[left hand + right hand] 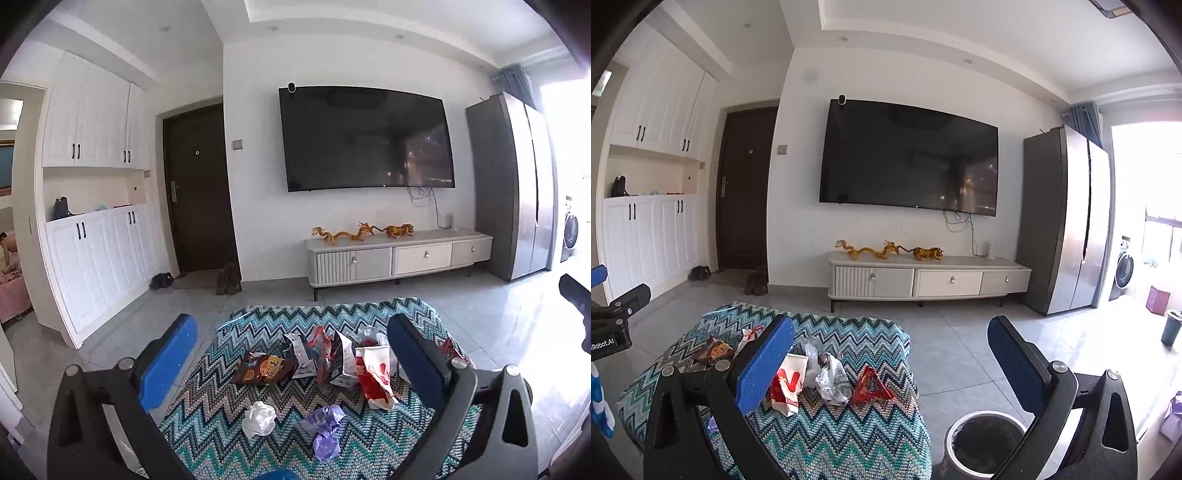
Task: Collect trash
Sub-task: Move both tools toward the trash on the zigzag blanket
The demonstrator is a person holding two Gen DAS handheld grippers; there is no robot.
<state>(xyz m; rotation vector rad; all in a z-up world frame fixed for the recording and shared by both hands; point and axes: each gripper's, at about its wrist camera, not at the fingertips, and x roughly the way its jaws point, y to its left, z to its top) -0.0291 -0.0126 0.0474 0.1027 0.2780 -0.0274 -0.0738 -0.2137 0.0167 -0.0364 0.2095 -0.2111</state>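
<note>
Jaws, left: left gripper (pixel 291 363) stands wide open, nothing between its blue, flat, pebbled pads (pixel 168 363); black angular arms carry them.
Jaws, right: right gripper (pixel 890 363) also wide open and empty, same blue textured pads (pixel 764 365) on black arms.
Trash: crumpled pile on the cloth (pixel 236 424), in front of both grippers.
Wrappers: glossy brown snack bag (pixel 264 369), flattened; folded white-and-red cartons (pixel 334 356) standing tilted; white paper bag with red print (pixel 375 373), creased.
Paper balls: white tissue wad (pixel 259 419) and lilac crumpled sheet (pixel 325 428), nearest the left gripper, lying apart from each other.
More scraps: red triangular foil pack (pixel 870 386) and clear-and-white crinkled film (pixel 829 373), seen from the right wrist.
Cloth: knitted zigzag weave in teal, white and black, draped over a low rounded block.
Bin: round, pale-rimmed bin (pixel 960 428) with dark liner, on the floor (pixel 960 343) just right of the cloth, below the right gripper.
Floor: smooth grey tiles, glossy.
Background: flat black TV (pixel 365 140) on a white wall, above a long pale cabinet (pixel 399 254).
</note>
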